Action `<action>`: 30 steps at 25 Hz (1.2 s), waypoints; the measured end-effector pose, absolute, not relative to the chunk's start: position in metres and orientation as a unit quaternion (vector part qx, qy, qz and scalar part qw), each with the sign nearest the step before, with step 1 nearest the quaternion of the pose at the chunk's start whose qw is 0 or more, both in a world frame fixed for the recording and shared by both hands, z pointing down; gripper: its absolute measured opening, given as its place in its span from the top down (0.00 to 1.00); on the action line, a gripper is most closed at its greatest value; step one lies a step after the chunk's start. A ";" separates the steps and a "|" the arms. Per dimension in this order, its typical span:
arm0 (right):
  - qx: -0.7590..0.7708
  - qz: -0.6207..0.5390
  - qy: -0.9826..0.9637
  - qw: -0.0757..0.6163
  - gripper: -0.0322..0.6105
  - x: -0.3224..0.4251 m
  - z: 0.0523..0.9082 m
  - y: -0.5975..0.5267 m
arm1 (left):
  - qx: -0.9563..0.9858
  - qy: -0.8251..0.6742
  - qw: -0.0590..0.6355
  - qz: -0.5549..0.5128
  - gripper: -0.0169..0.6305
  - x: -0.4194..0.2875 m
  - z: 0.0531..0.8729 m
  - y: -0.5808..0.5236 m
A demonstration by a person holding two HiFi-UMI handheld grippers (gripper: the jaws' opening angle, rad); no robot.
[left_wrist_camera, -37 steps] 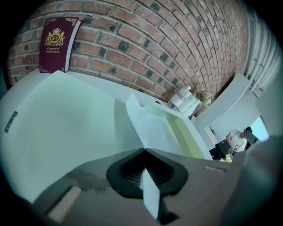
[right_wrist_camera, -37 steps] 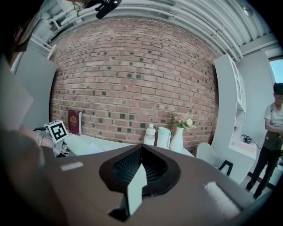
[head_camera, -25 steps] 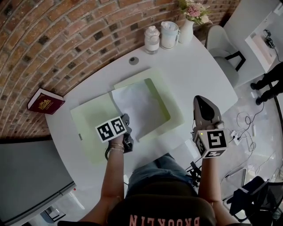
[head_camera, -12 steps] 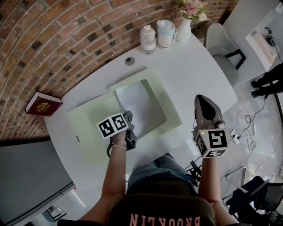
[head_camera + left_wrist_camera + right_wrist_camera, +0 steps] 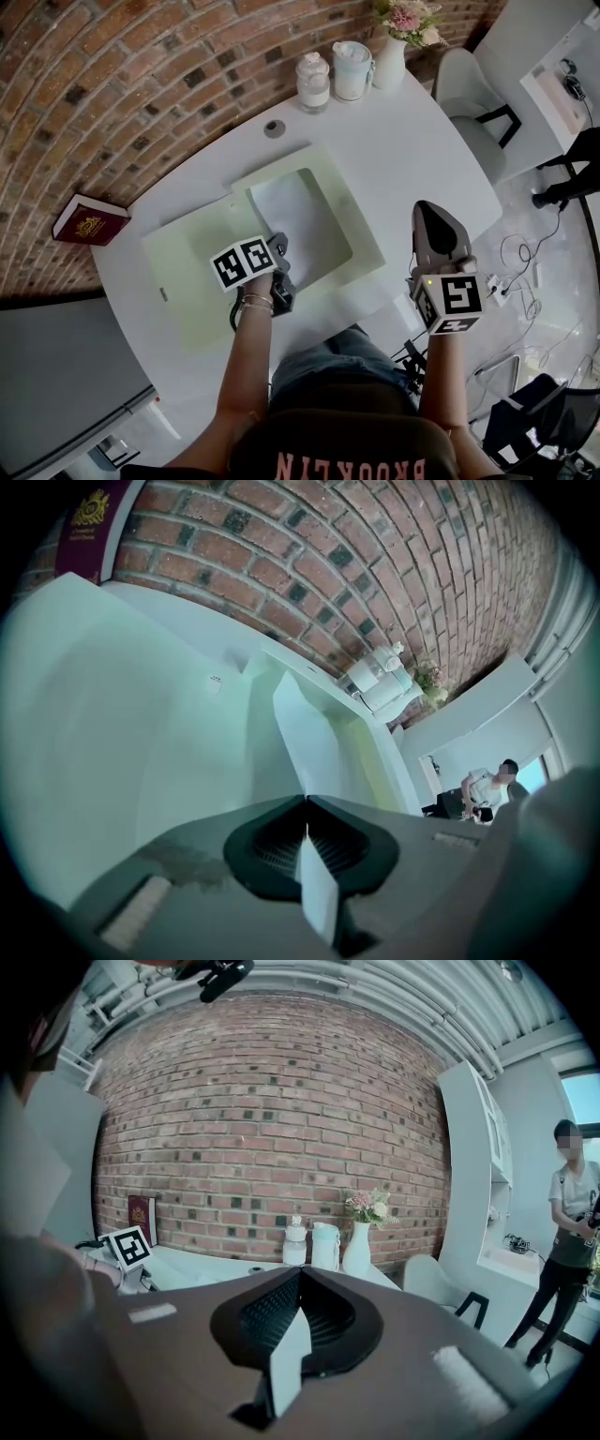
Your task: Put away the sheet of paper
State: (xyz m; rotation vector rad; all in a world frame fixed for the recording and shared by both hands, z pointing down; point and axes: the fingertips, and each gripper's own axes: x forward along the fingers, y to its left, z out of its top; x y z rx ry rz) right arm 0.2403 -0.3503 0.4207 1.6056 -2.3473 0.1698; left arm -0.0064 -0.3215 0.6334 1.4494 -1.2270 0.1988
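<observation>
While in folder (image 5: 183, 272), paper (image 5: 305, 220) in claw (image 5: 306, 799)

Office-style studio room: exposed brick wall (image 5: 112, 84), white counter (image 5: 422, 159) with flower vase (image 5: 394, 64) and jars (image 5: 314, 86), white chair (image 5: 464, 94), floor cables (image 5: 520, 258).

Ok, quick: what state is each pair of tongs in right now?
Left tongs: shut on the paper.
Right tongs: shut, empty.
</observation>
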 end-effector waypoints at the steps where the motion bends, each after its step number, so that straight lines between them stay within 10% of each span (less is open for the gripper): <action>1: 0.558 0.059 -0.815 0.145 0.95 0.240 0.420 -0.350 | 0.622 -0.523 0.576 0.088 0.98 -0.005 0.633 -0.321; 15: 0.548 0.046 -0.823 0.141 0.95 0.226 0.407 -0.345 | 0.658 -0.515 0.543 0.086 0.31 -0.004 0.618 -0.323; 27: 0.555 0.027 -0.822 0.126 0.95 0.203 0.385 -0.320 | 0.719 -0.547 0.420 0.087 0.30 -0.039 0.559 -0.317; 30: 0.559 0.020 -0.820 0.120 0.95 0.194 0.377 -0.312 | 0.732 -0.544 0.401 0.082 0.43 -0.047 0.543 -0.312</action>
